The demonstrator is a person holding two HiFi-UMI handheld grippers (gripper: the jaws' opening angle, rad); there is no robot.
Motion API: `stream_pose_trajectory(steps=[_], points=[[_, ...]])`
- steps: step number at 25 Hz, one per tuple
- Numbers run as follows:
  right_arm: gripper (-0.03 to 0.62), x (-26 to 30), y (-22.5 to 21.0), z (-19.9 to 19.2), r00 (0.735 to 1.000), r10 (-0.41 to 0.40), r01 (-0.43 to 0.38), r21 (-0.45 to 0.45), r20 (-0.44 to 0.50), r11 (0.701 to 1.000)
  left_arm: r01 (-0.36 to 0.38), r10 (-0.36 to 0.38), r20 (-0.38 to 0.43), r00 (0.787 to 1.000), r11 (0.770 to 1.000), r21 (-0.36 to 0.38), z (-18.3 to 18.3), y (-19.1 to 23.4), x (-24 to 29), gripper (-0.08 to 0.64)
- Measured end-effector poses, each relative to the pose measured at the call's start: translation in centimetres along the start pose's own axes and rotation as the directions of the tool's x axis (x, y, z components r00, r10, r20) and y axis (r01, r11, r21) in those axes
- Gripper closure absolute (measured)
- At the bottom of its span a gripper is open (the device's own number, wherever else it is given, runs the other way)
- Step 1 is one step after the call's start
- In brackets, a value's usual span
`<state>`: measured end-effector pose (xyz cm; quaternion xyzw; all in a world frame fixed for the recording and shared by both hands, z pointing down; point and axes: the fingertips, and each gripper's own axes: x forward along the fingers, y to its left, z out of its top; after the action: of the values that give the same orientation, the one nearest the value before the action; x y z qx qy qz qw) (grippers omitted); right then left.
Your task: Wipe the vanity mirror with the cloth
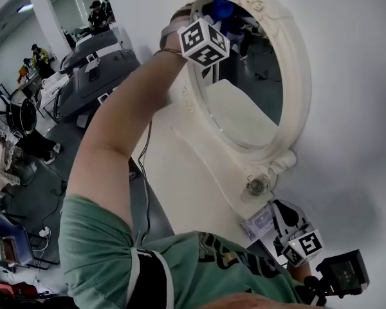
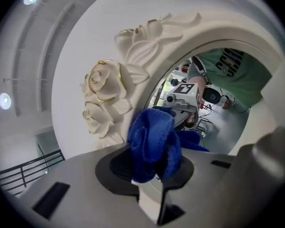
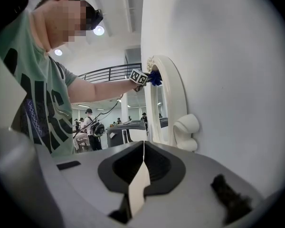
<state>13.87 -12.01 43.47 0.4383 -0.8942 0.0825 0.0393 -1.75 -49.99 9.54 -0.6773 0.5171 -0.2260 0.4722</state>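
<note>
Holding: bunched blue microfibre cloth (image 2: 153, 139) clamped in the left tool (image 2: 151, 177), jaws narrowed onto the fabric so that a thick wad sticks out in front as a wiping pad.
Reaching: left tool held high on an outstretched arm (image 1: 125, 108) at the top of the oval cream-framed vanity mirror (image 1: 300, 89), probably to start at the upper edge and work downward.
Cloth against mirror: at the top of the glass, just beside the moulded cream roses (image 2: 103, 82) with gilt edges; actual contact with the glass not possible to confirm.
Cloth against tool: gripped between the jaws and projecting past their tips, toward the mirror.
Parking: right tool (image 3: 141, 172) held low near the mirror's foot, well apart from the cloth, jaws pressed together on nothing, likely out of the wiping path on purpose.
Stage: judged early, with most of the glass not yet covered.
</note>
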Motion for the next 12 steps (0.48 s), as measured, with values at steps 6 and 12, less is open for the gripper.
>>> stream_pose_trajectory(steps=[6,12], points=[[0.58,-1.4,-0.6,-0.9,1.0,-0.006,0.007,0.015,-0.013,1.0,-0.001,0.0,0.008,1.0,0.998,0.062,0.6,-2.9,-0.6,0.476],[0.58,-1.4,0.0,-0.9,0.999,-0.002,0.003,0.018,-0.049,1.0,0.124,-0.123,-0.009,0.992,0.987,0.102,-2.8,-12.0,-3.6,0.477]])
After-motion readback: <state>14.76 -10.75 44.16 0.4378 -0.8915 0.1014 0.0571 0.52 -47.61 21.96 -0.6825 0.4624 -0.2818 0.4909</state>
